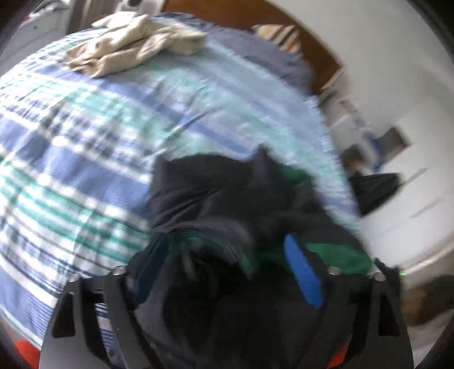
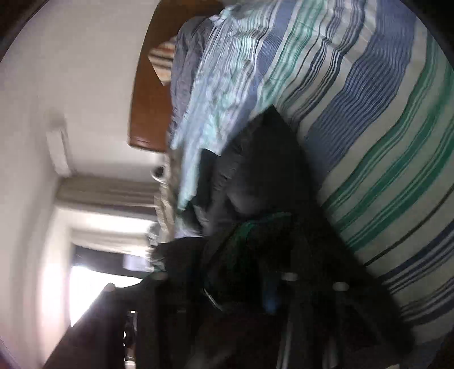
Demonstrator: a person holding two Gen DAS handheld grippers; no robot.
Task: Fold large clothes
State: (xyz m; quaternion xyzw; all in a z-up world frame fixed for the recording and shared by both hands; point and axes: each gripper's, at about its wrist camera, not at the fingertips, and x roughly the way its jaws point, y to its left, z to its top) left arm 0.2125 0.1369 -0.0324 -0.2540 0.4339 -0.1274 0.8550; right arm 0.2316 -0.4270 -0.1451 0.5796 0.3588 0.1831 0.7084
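A dark grey garment with a green part (image 1: 215, 193) lies bunched near the edge of the striped bed (image 1: 71, 142). My left gripper (image 1: 227, 266) is right over it. Its blue pads (image 1: 303, 272) stand wide apart, and loose dark cloth lies between them without being pinched. The right wrist view is rolled on its side and dim. There the same dark garment (image 2: 255, 176) lies on the striped cover (image 2: 369, 113). My right gripper (image 2: 215, 286) is low over it with one blue pad (image 2: 271, 295) showing. Its jaws look apart, and cloth hides much of them.
A crumpled beige garment (image 1: 136, 42) lies at the far side of the bed. A brown headboard (image 1: 283, 17) and a striped pillow (image 1: 281, 35) are beyond it. A black thing (image 1: 374, 190) lies on the white floor to the right. A bright window (image 2: 93, 269) shows in the right wrist view.
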